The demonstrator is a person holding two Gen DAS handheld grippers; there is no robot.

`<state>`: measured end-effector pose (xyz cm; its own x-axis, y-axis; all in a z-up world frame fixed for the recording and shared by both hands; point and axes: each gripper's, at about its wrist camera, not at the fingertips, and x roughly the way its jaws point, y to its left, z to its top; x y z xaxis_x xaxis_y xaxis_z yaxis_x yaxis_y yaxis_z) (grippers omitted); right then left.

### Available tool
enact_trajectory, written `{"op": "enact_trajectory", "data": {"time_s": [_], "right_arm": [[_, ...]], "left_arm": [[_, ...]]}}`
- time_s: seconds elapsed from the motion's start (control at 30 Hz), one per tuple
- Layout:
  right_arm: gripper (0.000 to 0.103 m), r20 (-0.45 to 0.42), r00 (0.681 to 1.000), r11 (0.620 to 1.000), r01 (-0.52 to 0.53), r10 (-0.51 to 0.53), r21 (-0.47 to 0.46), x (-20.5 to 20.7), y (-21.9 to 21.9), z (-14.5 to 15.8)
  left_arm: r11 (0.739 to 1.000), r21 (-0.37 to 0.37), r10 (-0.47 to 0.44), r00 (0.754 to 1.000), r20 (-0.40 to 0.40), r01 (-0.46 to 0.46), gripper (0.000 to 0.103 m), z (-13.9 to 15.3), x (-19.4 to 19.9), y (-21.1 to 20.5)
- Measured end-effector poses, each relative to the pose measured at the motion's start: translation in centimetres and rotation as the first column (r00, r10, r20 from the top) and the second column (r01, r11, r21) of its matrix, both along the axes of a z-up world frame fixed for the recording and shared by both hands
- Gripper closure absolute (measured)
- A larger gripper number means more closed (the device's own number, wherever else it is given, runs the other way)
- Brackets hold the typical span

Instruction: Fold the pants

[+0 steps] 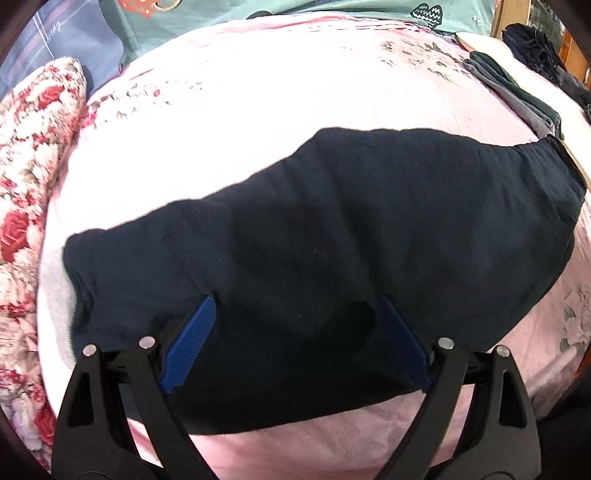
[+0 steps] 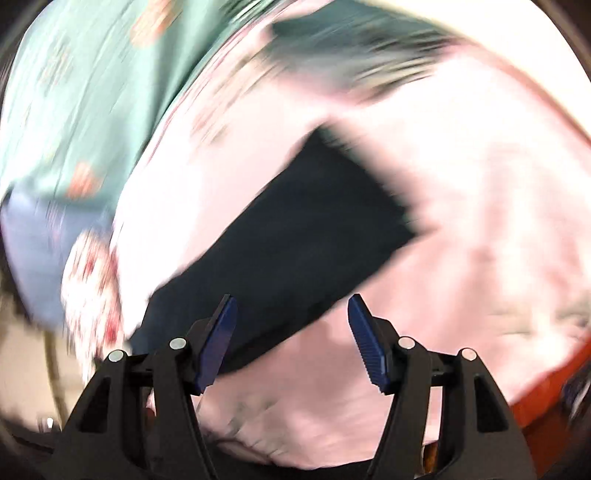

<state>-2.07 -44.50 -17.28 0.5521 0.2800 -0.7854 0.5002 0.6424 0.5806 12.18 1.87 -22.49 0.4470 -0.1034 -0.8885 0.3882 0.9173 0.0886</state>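
Two grippers: both were in view, each seen from its own wrist camera, and each had black arms and blue ribbed pads.
Left gripper (image 1: 297,321): its fingers stood wide apart, low over the near part of the pants, with dark cloth filling the gap between them; whether the tips pressed into the cloth could not be told.
Left pads (image 1: 190,341): the left-hand pad showed its ribbed face clearly, while the other was in shadow against the dark cloth.
Right gripper (image 2: 291,323): its fingers were also apart and held nothing; the left-hand tip lay in front of the edge of the pants, the right-hand tip in front of bare pink cover.
Right view: heavily blurred, so fine detail could not be read.
Pants (image 1: 332,236): dark navy, lying flat on the bed as one long band running from lower left to upper right, with a few soft wrinkles; in the right view (image 2: 295,236) they showed as a slanted dark strip ending in a squared edge.
Bed cover (image 1: 258,118): pale pink with faded flower prints, spread under the pants.
Quilt (image 1: 29,177): red-rose pattern, bunched along the left edge of the bed.
Pillow (image 1: 314,7): mint green with small prints, at the far end.
Other clothes (image 1: 517,88): grey and dark pieces stacked at the far right, well apart from the pants.
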Motion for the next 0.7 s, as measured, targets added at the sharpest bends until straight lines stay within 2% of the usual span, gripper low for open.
{"op": "enact_trajectory", "data": {"time_s": [0.1, 0.2, 0.3, 0.37, 0.4, 0.43, 0.53, 0.6, 0.67, 0.7], "right_arm": [[0.042, 0.042, 0.995, 0.996, 0.090, -0.091, 0.027, -1.3, -2.5, -0.9], [0.043, 0.085, 0.993, 0.996, 0.087, -0.086, -0.014, -0.4, -3.5, -1.4], [0.043, 0.055, 0.996, 0.997, 0.077, -0.075, -0.021, 1.2, -4.9, -3.1], [0.053, 0.045, 0.998, 0.999, 0.037, -0.036, -0.020, 1.7, -5.5, -3.9], [0.072, 0.032, 0.999, 1.000, 0.004, -0.003, -0.027, 2.3, -5.3, -4.0], [0.083, -0.008, 0.999, 0.998, -0.031, 0.031, -0.055, 2.6, -5.3, -4.3], [0.087, -0.027, 0.999, 0.998, -0.031, 0.029, -0.052, 1.9, -6.2, -4.3], [0.087, 0.005, 1.000, 1.000, -0.009, 0.009, -0.019, 0.9, -6.9, -3.9], [0.074, 0.037, 0.999, 0.999, 0.016, -0.017, 0.032, -0.1, -7.3, -3.8], [0.056, 0.037, 0.998, 0.998, 0.042, -0.044, 0.052, -0.8, -7.5, -3.6]], "left_arm": [[1.000, 0.015, 0.002, 1.000, 0.019, -0.002, 0.012, 1.4, -0.3, -1.1], [0.999, 0.041, -0.020, 0.998, 0.052, 0.018, 0.012, 2.7, -1.3, -2.8], [0.997, 0.061, -0.048, 0.996, 0.078, 0.044, 0.012, 3.8, -2.1, -4.5], [0.996, 0.071, -0.062, 0.994, 0.089, 0.056, 0.012, 4.3, -2.5, -5.5], [0.995, 0.074, -0.068, 0.993, 0.092, 0.062, 0.012, 4.5, -2.8, -6.1], [0.995, 0.076, -0.072, 0.993, 0.094, 0.065, 0.012, 4.7, -2.9, -6.5], [0.994, 0.081, -0.078, 0.992, 0.097, 0.070, 0.012, 4.7, -3.2, -7.3], [0.995, 0.073, -0.079, 0.992, 0.097, 0.072, 0.012, 4.7, -3.4, -7.7], [0.994, 0.074, -0.082, 0.992, 0.098, 0.075, 0.012, 4.7, -3.6, -8.0], [0.994, 0.072, -0.086, 0.991, 0.101, 0.079, 0.012, 4.7, -3.7, -8.3]]}}
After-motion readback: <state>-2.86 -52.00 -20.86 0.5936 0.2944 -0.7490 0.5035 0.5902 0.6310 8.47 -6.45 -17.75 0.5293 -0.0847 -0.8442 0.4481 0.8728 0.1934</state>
